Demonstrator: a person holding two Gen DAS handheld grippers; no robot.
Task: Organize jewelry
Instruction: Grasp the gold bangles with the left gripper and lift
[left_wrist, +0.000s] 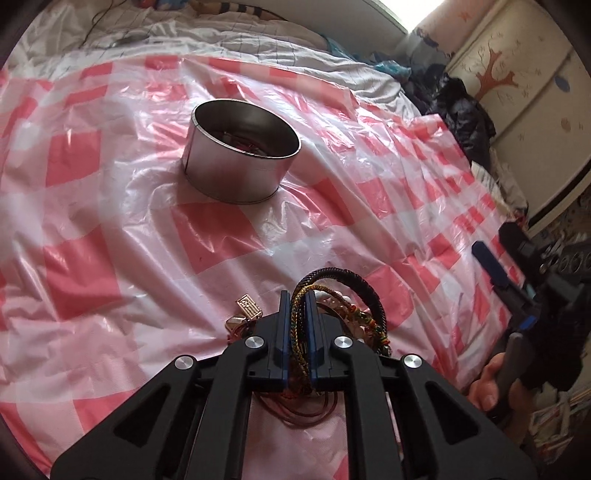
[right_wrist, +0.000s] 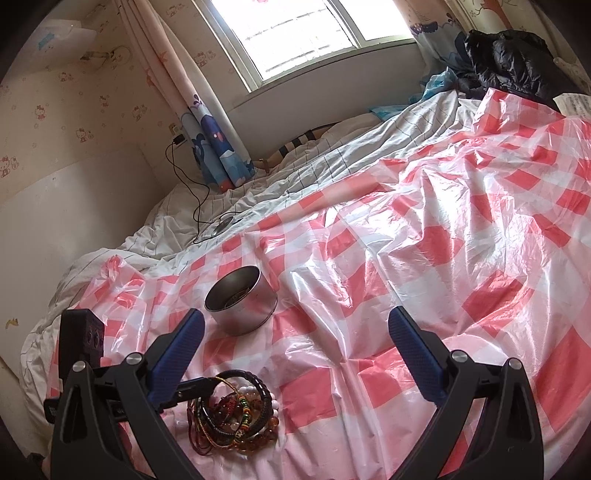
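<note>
1. As our left gripper (left_wrist: 296, 306) had pinched down on a braided cord (left_wrist: 295, 314) at the near edge of the jewelry pile (right_wrist: 236, 417), its pads sat nearly together w/ the strands between them.
2. Our right gripper (right_wrist: 295, 350) hung wide open, empty, near the pile.
3. We saw the tin (left_wrist: 242, 151) well apart, farther up the checked sheet (left_wrist: 110, 240), w/ some pieces already inside.
4. We judged the lift should go slow & straight up: cords looked tangled, so neighbours could drag along.
5. We'd carry over the tin's rim before letting go.
</note>
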